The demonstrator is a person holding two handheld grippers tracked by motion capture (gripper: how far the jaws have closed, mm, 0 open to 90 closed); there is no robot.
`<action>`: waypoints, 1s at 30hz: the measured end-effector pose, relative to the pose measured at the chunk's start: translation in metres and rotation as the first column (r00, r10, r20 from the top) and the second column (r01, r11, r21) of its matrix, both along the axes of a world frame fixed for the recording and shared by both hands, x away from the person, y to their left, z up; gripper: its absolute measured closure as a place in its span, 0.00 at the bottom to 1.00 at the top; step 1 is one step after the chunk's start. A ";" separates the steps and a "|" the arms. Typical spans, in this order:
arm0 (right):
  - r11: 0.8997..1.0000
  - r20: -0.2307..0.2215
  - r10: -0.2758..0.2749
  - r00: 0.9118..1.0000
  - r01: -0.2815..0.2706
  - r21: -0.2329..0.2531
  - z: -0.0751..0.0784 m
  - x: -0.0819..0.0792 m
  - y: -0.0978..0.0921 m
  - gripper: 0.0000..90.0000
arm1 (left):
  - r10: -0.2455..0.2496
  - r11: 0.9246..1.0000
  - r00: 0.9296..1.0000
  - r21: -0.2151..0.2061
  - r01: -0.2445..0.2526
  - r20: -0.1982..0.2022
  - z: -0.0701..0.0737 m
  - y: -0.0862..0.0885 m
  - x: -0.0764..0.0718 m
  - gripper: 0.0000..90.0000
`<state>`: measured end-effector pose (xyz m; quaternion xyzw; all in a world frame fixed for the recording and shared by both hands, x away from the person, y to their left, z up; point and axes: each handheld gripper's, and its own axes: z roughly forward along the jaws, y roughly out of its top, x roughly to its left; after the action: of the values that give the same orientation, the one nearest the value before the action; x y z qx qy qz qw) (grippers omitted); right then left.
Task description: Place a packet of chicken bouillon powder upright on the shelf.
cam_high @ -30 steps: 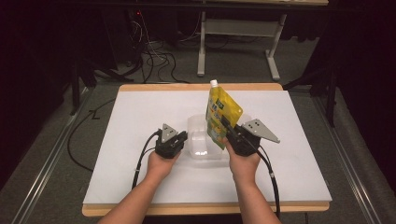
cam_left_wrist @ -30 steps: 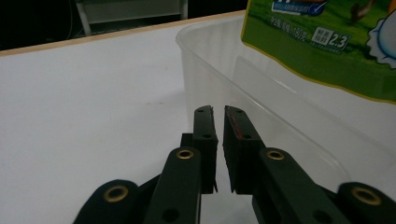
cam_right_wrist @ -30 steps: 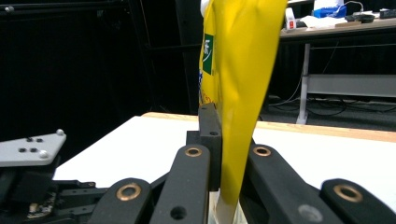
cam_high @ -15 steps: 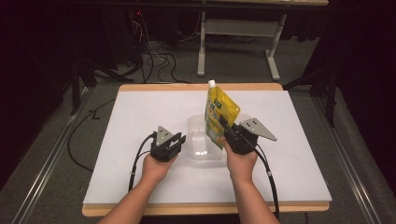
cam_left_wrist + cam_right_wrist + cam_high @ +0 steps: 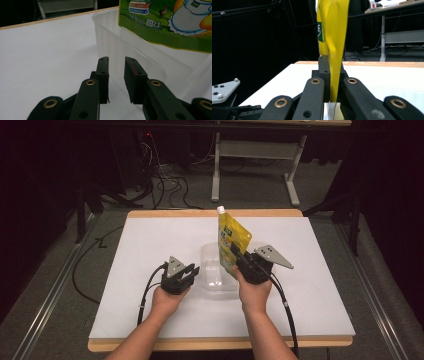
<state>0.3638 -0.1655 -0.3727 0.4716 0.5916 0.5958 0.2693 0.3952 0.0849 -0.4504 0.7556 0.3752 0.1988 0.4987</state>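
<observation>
A yellow spouted pouch (image 5: 231, 242) with a white cap stands upright over a clear plastic container (image 5: 212, 256) in the middle of the white table. My right gripper (image 5: 239, 257) is shut on the pouch's lower edge; in the right gripper view the yellow pouch (image 5: 332, 37) rises from between the jaws. My left gripper (image 5: 192, 271) sits just left of the container, open, with nothing between its fingers. In the left gripper view its fingertips (image 5: 103, 65) point at the container wall (image 5: 112, 47), and the pouch's printed green and yellow face (image 5: 170, 22) hangs above the rim.
The white table top (image 5: 150, 245) has a wooden edge. Behind it lie floor cables (image 5: 160, 180) and a grey desk frame (image 5: 250, 165). A cable (image 5: 147, 292) trails from the left gripper and another cable (image 5: 285, 310) from the right.
The left gripper has drawn back slightly toward the person and to the left. The right gripper still holds the pouch upright in about the same place.
</observation>
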 end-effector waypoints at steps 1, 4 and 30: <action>1.000 -0.001 -0.004 1.000 0.004 -0.008 -0.001 0.000 0.000 1.00 | 0.000 1.000 1.000 -0.002 0.000 0.000 0.000 0.000 0.000 0.82; 1.000 -0.008 -0.008 1.000 0.008 -0.008 -0.006 0.000 0.000 1.00 | -0.002 1.000 1.000 0.000 0.002 -0.001 0.000 0.000 -0.001 0.82; 1.000 -0.020 -0.005 1.000 0.005 -0.016 -0.031 -0.002 -0.007 1.00 | 0.010 1.000 1.000 -0.003 -0.010 -0.009 0.000 0.009 -0.003 0.82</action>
<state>0.3619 -0.1726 -0.4035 0.4769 0.5979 0.5856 0.2687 0.3927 0.0939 -0.4502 0.7538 0.3817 0.1973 0.4971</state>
